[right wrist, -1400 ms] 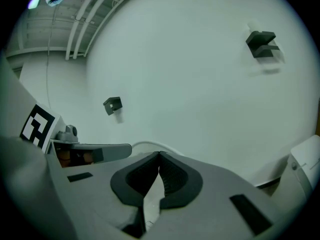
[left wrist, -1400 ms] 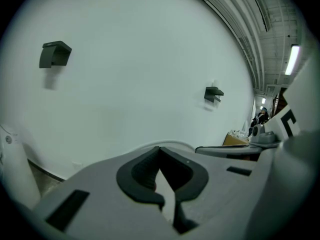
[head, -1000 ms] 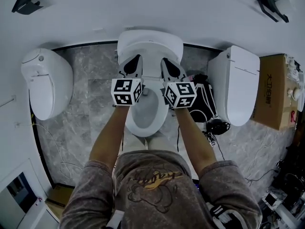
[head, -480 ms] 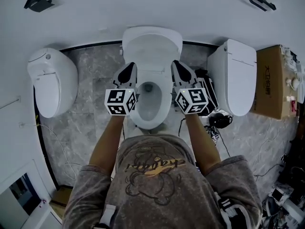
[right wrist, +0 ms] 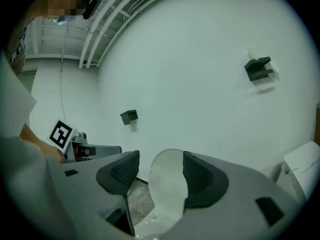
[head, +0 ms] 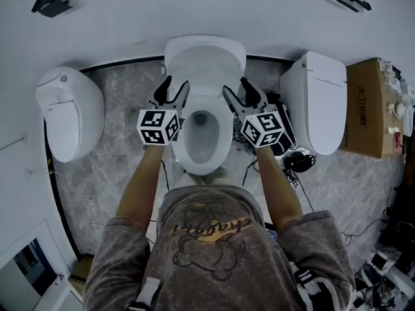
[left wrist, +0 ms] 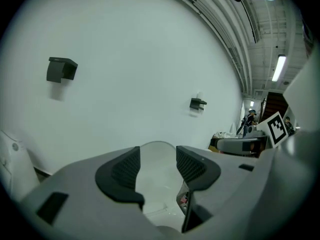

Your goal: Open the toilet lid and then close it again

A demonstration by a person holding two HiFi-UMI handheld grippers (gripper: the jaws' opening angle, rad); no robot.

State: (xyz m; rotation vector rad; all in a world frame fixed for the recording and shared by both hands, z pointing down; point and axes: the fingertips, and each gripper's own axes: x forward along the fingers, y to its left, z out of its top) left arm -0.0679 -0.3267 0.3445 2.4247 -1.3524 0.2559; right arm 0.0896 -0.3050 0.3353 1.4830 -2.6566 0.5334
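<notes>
Head view: you hold the left tongs point(head: 172, 88) and right tongs point(head: 238, 89) either side of the bowl point(head: 201, 149). The lid point(head: 206, 60) stands raised against the wall point(head: 272, 11).

Left gripper view: your left tongs point(left wrist: 157, 158) have just been opening and stand apart, empty, with the lid point(left wrist: 159, 181) beyond the gap.

Right gripper view: the right tongs point(right wrist: 161, 166) have likewise just been opening and grip nothing, the lid point(right wrist: 167, 194) behind them.

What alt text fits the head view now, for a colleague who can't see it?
A toilet's lid stands raised behind its open bowl. The person holds the left gripper and right gripper either side of it, jaws just opened, nothing between them. Closed toilets flank it.
</notes>
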